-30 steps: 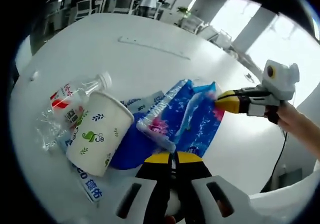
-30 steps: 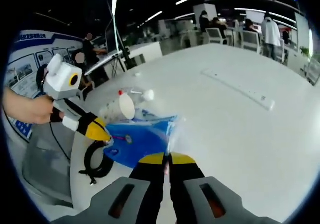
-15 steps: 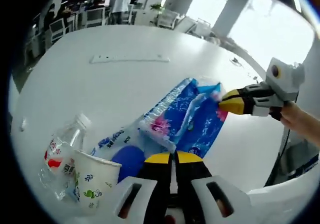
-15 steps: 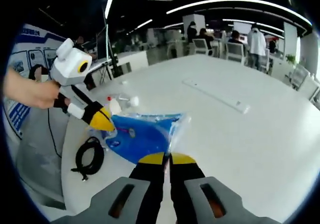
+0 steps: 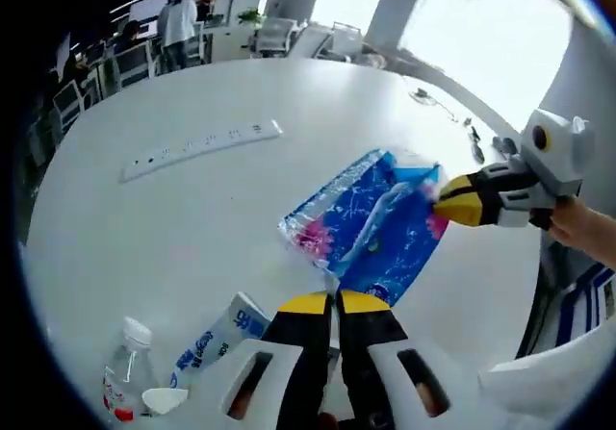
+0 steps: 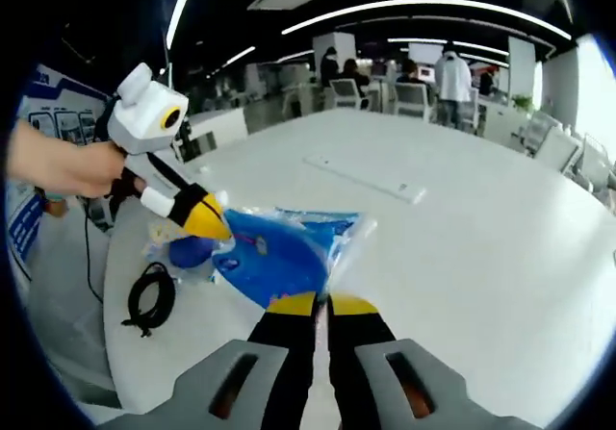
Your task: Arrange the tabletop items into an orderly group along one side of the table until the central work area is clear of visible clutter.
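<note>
The round white desk (image 5: 192, 199) spreads ahead of both tongs, and on it, well beyond them, lies a long white power strip (image 5: 200, 147). Next in size is the blue plastic package (image 5: 371, 228), a crinkly printed pack stretched between the two tongs and apparently lifted off the desk: the left tongs (image 5: 337, 305) are pressed together on its near edge, and the right tongs (image 6: 320, 305) are likewise pinched on the clear sealed edge at its opposite end. In the right gripper view the package (image 6: 279, 252) hangs just ahead of the right tongs, with the yellow tip of the left tongs (image 6: 207, 220) gripping its far corner. Below and left of the left tongs, near the desk's edge, sit a flat white-and-blue packet (image 5: 217, 339), a clear water bottle (image 5: 123, 377) with a red label, and the rim of a paper cup (image 5: 164, 399). A coiled black cable (image 6: 146, 300) lies to the left of the right tongs, beside another blue item (image 6: 188, 252) I cannot identify. The main risk, as I judge it, is the thin film slipping or tearing if the two hands pull apart unevenly, or the sagging package sweeping the bottle and cup off the edge when it is set down beside them.
</note>
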{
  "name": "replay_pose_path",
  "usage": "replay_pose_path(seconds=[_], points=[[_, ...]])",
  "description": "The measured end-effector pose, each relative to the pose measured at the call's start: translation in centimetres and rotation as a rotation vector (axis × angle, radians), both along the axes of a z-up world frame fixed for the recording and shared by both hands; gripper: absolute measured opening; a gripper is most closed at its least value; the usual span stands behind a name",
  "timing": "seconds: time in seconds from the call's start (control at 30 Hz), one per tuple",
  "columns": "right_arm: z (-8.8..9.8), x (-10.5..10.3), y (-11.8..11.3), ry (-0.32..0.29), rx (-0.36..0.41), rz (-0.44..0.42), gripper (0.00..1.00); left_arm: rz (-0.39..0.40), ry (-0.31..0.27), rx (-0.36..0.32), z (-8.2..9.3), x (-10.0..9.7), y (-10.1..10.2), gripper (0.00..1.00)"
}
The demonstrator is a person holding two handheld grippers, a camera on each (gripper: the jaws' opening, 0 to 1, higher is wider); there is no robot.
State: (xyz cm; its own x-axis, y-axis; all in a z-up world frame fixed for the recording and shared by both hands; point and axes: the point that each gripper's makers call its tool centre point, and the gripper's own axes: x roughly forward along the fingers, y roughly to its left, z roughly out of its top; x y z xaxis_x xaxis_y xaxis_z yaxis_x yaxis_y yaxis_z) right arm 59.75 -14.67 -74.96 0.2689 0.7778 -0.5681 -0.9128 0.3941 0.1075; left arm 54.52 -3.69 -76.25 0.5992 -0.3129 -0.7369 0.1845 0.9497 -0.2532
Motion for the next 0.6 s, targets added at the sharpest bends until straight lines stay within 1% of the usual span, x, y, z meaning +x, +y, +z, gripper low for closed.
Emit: replay_pose_path(seconds=[0.1,0.23,0.37,0.53,0.6], points=[[-0.2,0.5,-1.1,-0.002,-0.01,-0.04,0.0,-0.022,-0.006,-0.004,-0.2,1.3,-0.7,0.0],[-0.5,0.8,-2.1,0.003,-0.019,-0.072,0.0,-0.059,-0.003,0.005,-0.5,2.1,-2.0,0.0],[-1.4,1.1,-3.1,0.014,-0.034,-0.103,0.0,-0.084,-0.002,0.012,-1.0,2.9,-2.6,0.0],[-2.6,1.8,-3.4,0.031,-0.055,-0.104,0.0,-0.104,0.009,0.026,-1.7,3.6,-2.9,0.0],[-3.0,2.0,-3.4,0.02,-0.075,-0.087,0.01,-0.106,0.014,0.029,-1.9,3.9,-2.9,0.0]])
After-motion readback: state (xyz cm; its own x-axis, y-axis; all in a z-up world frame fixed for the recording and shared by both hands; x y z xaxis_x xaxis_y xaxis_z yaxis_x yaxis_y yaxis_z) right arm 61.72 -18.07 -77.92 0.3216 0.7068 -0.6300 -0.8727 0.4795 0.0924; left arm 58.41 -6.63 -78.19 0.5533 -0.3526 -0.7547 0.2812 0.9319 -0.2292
